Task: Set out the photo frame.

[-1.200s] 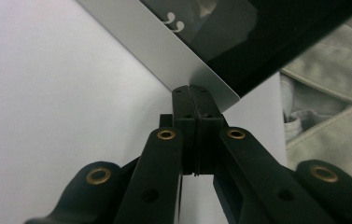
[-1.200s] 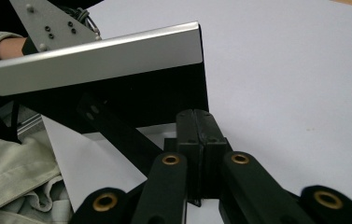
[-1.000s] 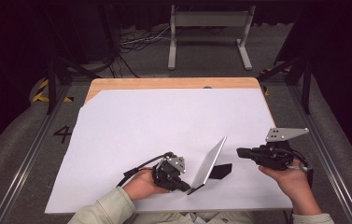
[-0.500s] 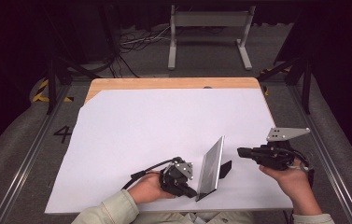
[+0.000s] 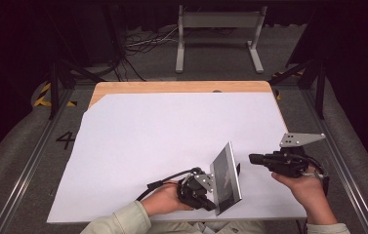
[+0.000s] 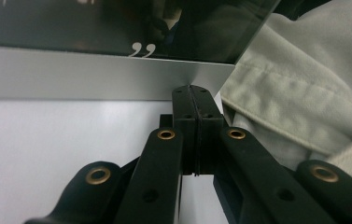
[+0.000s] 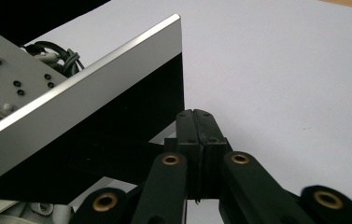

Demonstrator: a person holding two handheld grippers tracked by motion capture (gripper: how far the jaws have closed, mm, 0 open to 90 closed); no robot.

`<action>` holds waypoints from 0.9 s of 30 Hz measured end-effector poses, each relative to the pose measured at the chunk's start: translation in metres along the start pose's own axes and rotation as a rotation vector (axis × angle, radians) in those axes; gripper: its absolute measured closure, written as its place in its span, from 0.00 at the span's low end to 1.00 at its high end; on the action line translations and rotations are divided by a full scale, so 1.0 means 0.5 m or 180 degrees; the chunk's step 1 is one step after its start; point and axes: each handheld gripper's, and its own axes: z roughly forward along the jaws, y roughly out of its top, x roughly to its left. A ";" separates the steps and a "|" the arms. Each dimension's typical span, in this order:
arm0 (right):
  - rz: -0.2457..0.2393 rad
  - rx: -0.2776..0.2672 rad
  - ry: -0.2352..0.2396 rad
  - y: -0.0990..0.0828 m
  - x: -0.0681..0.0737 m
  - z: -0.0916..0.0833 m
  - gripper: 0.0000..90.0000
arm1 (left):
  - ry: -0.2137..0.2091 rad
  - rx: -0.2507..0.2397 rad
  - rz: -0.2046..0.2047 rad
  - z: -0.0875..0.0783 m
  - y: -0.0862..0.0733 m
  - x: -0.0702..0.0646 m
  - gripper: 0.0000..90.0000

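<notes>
1. left tongs (image 5: 211,197): held in the person's left hand (image 5: 164,200) near the front edge of the worktop; its jaws are pressed together on the lower edge of a panel (image 5: 226,179), at a corner of its silver band, as the left gripper view shows (image 6: 193,100).
2. panel: a flat rectangular board with a dark glossy face and a silver border, standing steeply tilted on one edge just inside the front edge of the worktop, right of centre. in the left gripper view its dark face bears a small white mark like a pair of quotation marks.
3. right tongs (image 5: 254,158): held in the person's right hand (image 5: 308,187) near the front right corner of the worktop, pointing level toward the panel; its jaws are together with nothing between them (image 7: 200,122), their tips near the panel's edge but apart from it.
4. worktop (image 5: 172,131): covered by a white sheet, with a wooden strip bare along the far edge.
5. sleeve (image 6: 304,84): pale cloth close beside the left tongs.
</notes>
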 end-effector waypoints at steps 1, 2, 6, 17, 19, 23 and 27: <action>-0.0003 0.0001 -0.0003 0.000 0.000 0.000 0.99 | 0.0009 0.0001 0.0014 0.001 0.002 0.001 1.00; -0.0001 -0.0001 -0.0007 0.000 0.000 -0.001 0.99 | -0.0005 -0.0009 -0.0004 0.005 0.005 0.000 1.00; 0.0013 -0.0007 -0.0005 0.000 -0.001 -0.002 0.99 | -0.0014 -0.0019 -0.0016 0.010 0.011 0.001 1.00; 0.0032 -0.0004 -0.0012 -0.001 -0.002 -0.002 0.99 | -0.0036 -0.0066 -0.0019 0.024 0.024 0.004 1.00; 0.0036 -0.0002 -0.0015 -0.001 -0.001 -0.001 0.99 | -0.0040 -0.0075 -0.0021 0.024 0.023 0.004 1.00; 0.0067 0.0003 -0.0006 0.000 0.000 -0.002 0.97 | -0.0032 -0.0058 -0.0036 0.018 0.019 0.004 1.00; 0.0120 -0.0011 -0.0007 0.002 0.001 -0.005 0.95 | 0.0029 -0.0048 -0.0062 0.003 0.010 0.008 0.98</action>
